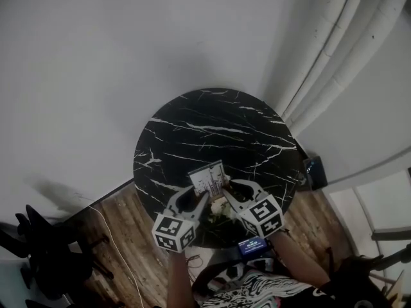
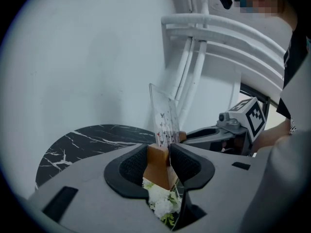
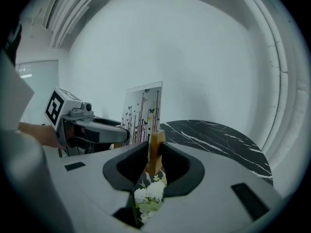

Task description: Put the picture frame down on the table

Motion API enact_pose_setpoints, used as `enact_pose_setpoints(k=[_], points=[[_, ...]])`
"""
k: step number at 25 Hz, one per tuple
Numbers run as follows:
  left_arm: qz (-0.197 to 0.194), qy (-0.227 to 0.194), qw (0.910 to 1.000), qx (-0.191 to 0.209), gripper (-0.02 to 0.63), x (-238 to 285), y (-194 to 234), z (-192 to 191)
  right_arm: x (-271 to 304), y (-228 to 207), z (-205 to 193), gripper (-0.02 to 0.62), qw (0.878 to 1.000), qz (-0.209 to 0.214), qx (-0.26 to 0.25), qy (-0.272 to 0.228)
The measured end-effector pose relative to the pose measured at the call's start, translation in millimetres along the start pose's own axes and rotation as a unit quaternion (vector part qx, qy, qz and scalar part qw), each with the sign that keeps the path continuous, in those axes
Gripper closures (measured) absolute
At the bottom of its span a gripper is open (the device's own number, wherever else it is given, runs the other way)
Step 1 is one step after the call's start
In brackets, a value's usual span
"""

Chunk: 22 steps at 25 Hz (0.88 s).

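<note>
The picture frame [image 1: 209, 179] has a clear panel printed with butterflies and stems, white flowers low down, and wooden side bars. It is held upright over the near edge of the round black marble table [image 1: 212, 127]; whether it touches the top I cannot tell. My left gripper [image 1: 198, 196] is shut on the frame's left wooden bar [image 2: 158, 163], the panel [image 2: 165, 115] rising beyond the jaws. My right gripper [image 1: 232, 188] is shut on the right wooden bar [image 3: 155, 149], beside the panel [image 3: 143, 111]. Each gripper view shows the other gripper: the right gripper [image 2: 209, 134] and the left gripper [image 3: 114, 130].
White pleated curtains [image 1: 334, 63] hang at the right, close to the table. The floor is wood planks [image 1: 128, 236] with a thin white cable. A black stand [image 1: 45, 249] is at the lower left. A dark box [image 1: 314, 171] sits by the table's right edge.
</note>
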<state>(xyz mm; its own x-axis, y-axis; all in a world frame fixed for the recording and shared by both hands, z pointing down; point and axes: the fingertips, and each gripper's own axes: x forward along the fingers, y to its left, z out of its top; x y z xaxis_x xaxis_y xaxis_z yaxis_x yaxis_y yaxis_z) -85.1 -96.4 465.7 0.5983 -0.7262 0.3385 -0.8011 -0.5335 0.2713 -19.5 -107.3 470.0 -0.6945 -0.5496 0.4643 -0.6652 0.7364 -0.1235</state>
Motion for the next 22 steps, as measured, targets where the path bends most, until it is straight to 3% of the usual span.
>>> enact_pose_setpoints(k=[10,22], points=[[0.021,-0.003,0.9997,0.009,0.451,4,16,9,18,-5,11,0.505,1.000,0.019,-0.010,-0.003],[0.053,0.009,0.9986,-0.001,0.451,17,47,-5,54,-13,-1,0.509,0.998,0.055,-0.010,0.035]])
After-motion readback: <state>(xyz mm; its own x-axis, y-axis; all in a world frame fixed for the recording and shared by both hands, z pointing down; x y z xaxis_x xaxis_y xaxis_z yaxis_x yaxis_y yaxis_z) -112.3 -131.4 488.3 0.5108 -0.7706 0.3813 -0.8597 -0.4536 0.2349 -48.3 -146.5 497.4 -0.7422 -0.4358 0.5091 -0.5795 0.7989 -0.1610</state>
